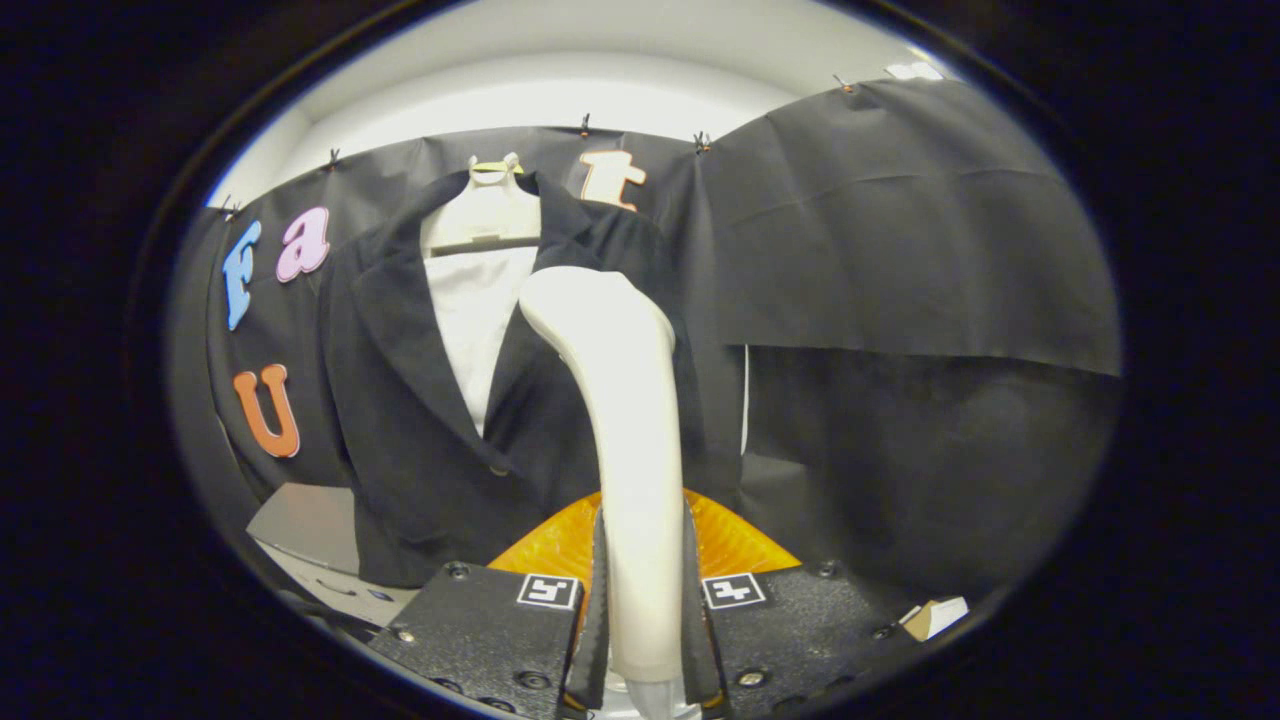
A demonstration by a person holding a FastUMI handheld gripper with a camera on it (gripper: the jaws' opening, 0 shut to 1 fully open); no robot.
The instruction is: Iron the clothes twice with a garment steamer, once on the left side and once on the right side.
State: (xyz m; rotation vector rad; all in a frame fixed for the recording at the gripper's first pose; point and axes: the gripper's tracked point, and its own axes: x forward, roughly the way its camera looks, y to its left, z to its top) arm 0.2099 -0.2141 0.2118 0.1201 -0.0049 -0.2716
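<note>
With the fingers clamped on both sides of the garment steamer handle, its head raised near the hanging dark jacket, grasping appears complete; whether either side pass is done cannot be judged.

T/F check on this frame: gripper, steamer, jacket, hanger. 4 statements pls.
1. The gripper is shut on the steamer. True.
2. The steamer lies flat on a table. False: it stands upright between the fingers, its head ahead of them.
3. The jacket hangs on a hanger against the booth wall. True.
4. The jacket is white over a black shirt. False: a dark jacket over a white shirt.
</note>
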